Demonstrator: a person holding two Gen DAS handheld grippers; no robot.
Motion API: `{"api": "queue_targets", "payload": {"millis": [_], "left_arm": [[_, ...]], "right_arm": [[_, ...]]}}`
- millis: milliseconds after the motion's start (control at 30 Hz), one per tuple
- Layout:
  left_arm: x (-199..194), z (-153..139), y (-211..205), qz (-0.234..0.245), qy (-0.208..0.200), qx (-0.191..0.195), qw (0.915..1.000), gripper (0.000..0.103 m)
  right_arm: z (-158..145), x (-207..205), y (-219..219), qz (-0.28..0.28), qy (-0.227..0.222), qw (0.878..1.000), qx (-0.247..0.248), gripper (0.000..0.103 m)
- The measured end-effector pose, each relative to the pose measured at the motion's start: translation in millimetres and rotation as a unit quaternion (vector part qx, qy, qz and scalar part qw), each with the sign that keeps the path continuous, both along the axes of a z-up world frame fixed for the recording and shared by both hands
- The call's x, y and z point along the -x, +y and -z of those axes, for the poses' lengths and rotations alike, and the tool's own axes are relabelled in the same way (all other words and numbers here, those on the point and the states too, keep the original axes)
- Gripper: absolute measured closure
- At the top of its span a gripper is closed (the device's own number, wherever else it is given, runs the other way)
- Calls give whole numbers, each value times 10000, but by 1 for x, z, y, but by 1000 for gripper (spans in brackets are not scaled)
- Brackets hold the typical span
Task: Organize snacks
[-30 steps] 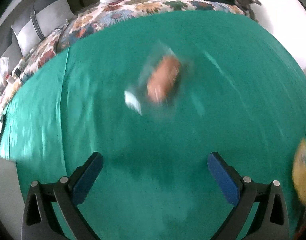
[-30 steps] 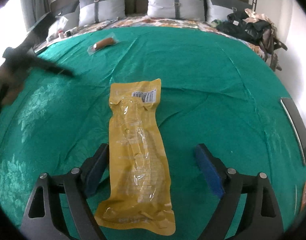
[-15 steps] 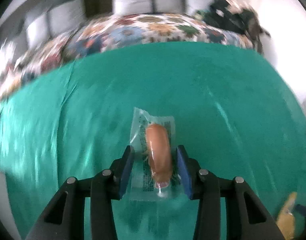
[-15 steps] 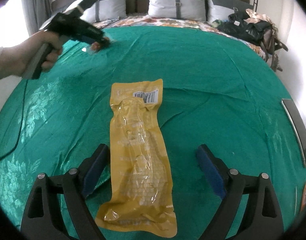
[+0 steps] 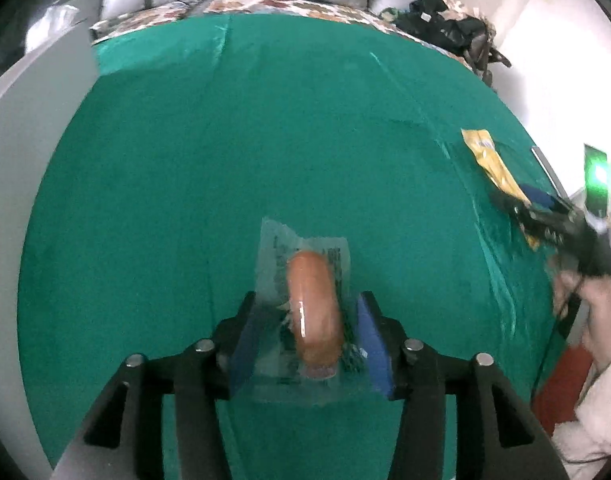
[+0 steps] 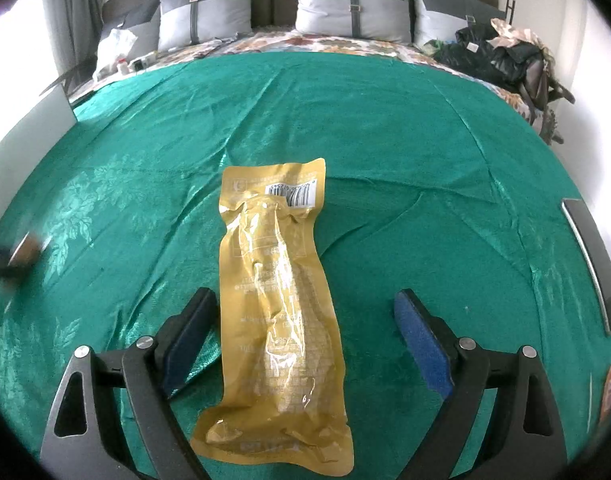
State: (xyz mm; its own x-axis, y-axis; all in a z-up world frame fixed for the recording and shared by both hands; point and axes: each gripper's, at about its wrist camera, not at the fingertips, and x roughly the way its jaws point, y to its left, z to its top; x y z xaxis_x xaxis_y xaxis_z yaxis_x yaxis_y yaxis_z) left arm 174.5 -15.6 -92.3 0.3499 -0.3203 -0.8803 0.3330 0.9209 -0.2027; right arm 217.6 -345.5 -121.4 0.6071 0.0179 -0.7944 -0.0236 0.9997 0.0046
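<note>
A brown sausage in a clear wrapper (image 5: 315, 308) sits between the blue pads of my left gripper (image 5: 307, 312), above the green bedspread (image 5: 225, 160). The crinkled wrapper touches both pads, and the jaws are opening. A long yellow snack packet (image 6: 281, 300) lies flat on the bedspread between the wide-open fingers of my right gripper (image 6: 305, 300), close to the left finger (image 6: 189, 332) and apart from the right one. In the left wrist view the yellow packet (image 5: 493, 160) and a hand (image 5: 585, 292) holding the right gripper show at the far right.
Grey pillows (image 6: 353, 4) line the headboard. A heap of dark clothes (image 6: 501, 56) lies at the back right and a white bag (image 6: 115, 46) at the back left. A flat dark device (image 6: 593, 264) rests at the right edge, a grey board (image 5: 25, 160) at the left.
My left gripper closed around the wrapped sausage at the far left of the bed and swept away with it. The right gripper and the yellow packet have not moved.
</note>
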Motion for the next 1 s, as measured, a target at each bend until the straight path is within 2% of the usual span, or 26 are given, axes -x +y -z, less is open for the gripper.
{"api": "queue_targets", "payload": {"millis": [33, 67, 167, 267, 333, 400, 1000], "left_arm": [[5, 0, -1, -34, -93, -96, 9999, 43], [6, 1, -2, -83, -166, -258, 9995, 23], [3, 8, -9, -381, -451, -924, 9940, 2], [3, 11, -1, -734, -689, -741, 9922, 0], [12, 11, 0, -808, -968, -712, 9895, 0], [15, 10, -2, -806, -1039, -768, 9883, 0], [5, 16, 0, -755, -1047, -695, 9892, 0]], "right_arm": [[0, 0, 0, -1, 1, 10000, -1, 11], [0, 0, 0, -1, 2, 10000, -7, 10], [0, 0, 0, -1, 6, 10000, 4, 10], [0, 3, 1, 40, 21, 10000, -8, 10], [1, 10, 2, 137, 27, 9999, -7, 10], [1, 21, 5, 255, 15, 9997, 4, 10], [0, 24, 3, 396, 27, 9992, 36, 8]]}}
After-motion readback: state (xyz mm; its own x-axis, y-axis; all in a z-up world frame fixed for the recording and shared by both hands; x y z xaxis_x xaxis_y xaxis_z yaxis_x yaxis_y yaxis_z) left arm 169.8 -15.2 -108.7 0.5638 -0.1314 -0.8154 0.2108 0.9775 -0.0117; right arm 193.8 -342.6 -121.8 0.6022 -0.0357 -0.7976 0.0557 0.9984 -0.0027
